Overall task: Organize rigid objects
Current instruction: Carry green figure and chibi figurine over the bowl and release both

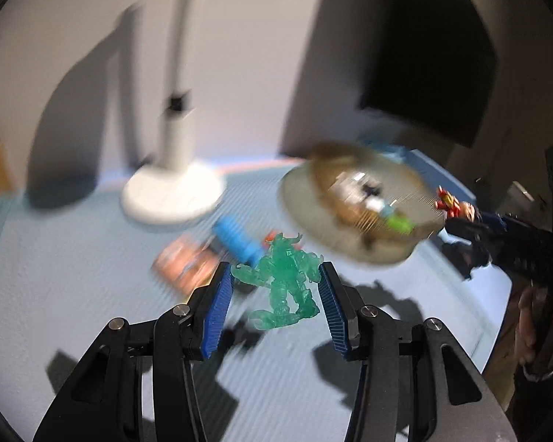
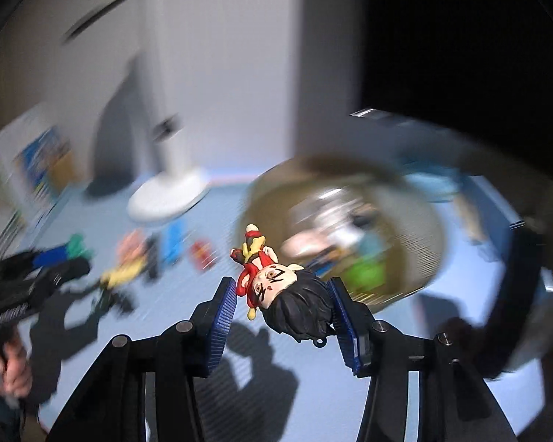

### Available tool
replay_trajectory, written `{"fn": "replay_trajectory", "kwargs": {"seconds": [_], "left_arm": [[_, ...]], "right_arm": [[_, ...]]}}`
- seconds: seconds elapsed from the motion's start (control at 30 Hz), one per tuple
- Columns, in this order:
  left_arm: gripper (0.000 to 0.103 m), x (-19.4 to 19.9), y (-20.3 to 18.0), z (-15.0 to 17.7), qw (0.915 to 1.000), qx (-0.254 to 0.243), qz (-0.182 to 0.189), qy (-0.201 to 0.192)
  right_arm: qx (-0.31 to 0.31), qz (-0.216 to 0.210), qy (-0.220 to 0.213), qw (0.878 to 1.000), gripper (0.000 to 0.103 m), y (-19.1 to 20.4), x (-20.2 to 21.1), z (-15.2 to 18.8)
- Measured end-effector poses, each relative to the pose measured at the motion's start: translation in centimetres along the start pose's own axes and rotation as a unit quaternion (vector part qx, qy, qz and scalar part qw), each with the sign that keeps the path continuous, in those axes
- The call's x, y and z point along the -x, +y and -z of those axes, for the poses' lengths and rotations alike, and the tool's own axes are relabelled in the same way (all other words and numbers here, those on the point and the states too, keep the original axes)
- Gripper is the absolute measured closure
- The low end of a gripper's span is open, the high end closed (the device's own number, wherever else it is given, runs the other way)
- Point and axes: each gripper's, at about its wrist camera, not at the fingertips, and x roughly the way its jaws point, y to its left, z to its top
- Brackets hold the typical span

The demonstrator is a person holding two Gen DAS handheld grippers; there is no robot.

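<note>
Left wrist view: blurred, except for the claw and what it carries.
Worktop [image 1: 73,276]: pale blue, ribbed surface, with hard shadows of both tools across it.
Room: pale wall behind; a dark panel [image 1: 431,66] fills the upper right.
Lamp [image 1: 173,191]: white, with a round base at the back of the worktop and a thin curved stem.
Basket [image 1: 357,213]: round and tan, right of centre, with several small toys inside, too smeared to name.
Loose toys: a blue ribbed piece [image 1: 236,237], an orange one [image 1: 184,265] and a small red one lie between lamp and basket.
Boxes [image 2: 29,169]: printed cartons at the worktop's far left, seen from the right wrist.
Left claw [image 1: 276,287]: partly closed, clamped on a green robot [image 1: 284,280]; its arms touch both blue pads [image 1: 217,305], and it hangs upright clear of the worktop.
Right claw [image 2: 284,302]: partly closed, gripping a doll [image 2: 276,283] by its black-haired head; the doll lies tilted, its red body and yellow feet pointing away, above the worktop in front of the basket.
Doll's contact: hair presses the right pad; the red shoulder meets the left pad.
Hands: each view shows the other tool in a hand [image 2: 11,368] at the frame edge.
</note>
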Motion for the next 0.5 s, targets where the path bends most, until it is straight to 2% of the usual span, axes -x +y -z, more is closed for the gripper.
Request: {"fn": "replay_trajectory", "kwargs": {"seconds": [0.1, 0.2, 0.33, 0.5], "left_arm": [[0.059, -2.2, -3.1, -4.2, 0.9994, -0.028, 0.018, -0.004], [0.059, -5.1, -6.1, -6.9, 0.9979, -0.052, 0.037, 0.008], [0.059, -9.8, -8.8, -7.1, 0.995, -0.061, 0.056, 0.056], [0.059, -13.1, -10.3, -6.1, 0.9918, -0.063, 0.067, 0.089]], "right_arm": [[-0.06, 0.015, -0.01, 0.998, 0.054, -3.6, 0.2, -2.6], [-0.085, 0.026, 0.019, 0.996, 0.053, -5.8, -1.7, -4.1], [-0.095, 0.012, 0.087, 0.992, 0.053, -7.1, -5.4, -4.1], [-0.086, 0.007, 0.124, 0.989, 0.053, -7.8, -7.3, -2.6]]}}
